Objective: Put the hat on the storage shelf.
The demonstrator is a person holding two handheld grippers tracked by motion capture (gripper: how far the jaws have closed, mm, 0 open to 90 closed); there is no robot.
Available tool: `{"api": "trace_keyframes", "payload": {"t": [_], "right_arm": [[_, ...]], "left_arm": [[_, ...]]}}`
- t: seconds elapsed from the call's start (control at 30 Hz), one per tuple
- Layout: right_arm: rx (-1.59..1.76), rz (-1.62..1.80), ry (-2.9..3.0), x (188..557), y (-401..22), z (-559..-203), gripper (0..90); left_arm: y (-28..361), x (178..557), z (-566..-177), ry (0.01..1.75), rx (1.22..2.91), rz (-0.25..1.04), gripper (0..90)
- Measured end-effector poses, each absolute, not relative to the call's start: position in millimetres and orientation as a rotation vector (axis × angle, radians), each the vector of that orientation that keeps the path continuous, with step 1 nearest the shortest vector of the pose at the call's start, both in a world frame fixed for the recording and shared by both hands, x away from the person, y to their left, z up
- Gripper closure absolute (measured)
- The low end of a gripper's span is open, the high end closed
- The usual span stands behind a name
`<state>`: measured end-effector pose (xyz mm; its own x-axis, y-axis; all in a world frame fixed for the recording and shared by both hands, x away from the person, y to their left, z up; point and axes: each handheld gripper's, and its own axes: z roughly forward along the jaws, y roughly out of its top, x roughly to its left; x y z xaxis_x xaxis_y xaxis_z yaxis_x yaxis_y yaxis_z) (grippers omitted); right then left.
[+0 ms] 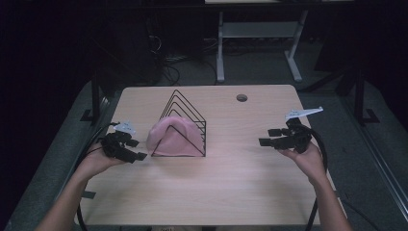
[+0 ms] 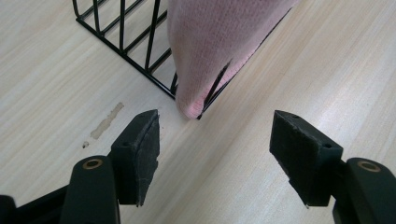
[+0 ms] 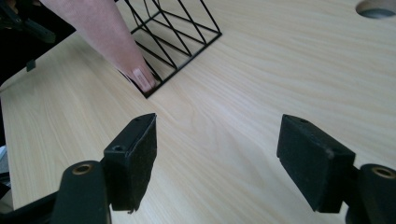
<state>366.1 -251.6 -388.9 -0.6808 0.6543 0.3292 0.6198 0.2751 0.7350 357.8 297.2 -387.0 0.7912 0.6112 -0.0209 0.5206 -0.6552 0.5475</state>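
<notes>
- The pink knitted cloth (image 1: 172, 138) is draped over the black wire rack (image 1: 188, 115), which stands a little left of the middle of the table (image 1: 231, 187). It covers the near end of the rack, and its lower edge reaches the table at the rack's base.
- In the left gripper view the cloth's hem (image 2: 194, 105) hangs down over the rack's bottom corner, with a wire showing through a slit in the fabric — so the cloth seems hooked on the frame rather than just lying beside it.
- The left gripper (image 1: 126, 148) sits just beside the cloth on its left, low over the table, its jaws spread wide and holding nothing. I judge it is lined up on that hanging corner because that is the loose bit easiest to pinch.
- The right gripper (image 1: 273, 137) hovers well apart from the rack on the right, jaws likewise wide apart and empty (it points toward the rack across bare wood).
- In the right gripper view a small white label (image 3: 139, 75) shows near the cloth's low edge.
- Around: a round cable hole (image 1: 241, 97) near the far edge of the table, clear of the work. The likely obstacle is the rack's own wires — a pull could snag the knit or drag the light rack along.
</notes>
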Motion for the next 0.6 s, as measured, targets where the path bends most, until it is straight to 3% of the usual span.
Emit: {"api": "trace_keyframes", "payload": {"t": [0.6], "right_arm": [[1.346, 1.391, 2.422, 325, -296, -423, 28.4]], "left_arm": [[289, 341, -400, 0.855, 2.406, 0.214, 31.9]]}}
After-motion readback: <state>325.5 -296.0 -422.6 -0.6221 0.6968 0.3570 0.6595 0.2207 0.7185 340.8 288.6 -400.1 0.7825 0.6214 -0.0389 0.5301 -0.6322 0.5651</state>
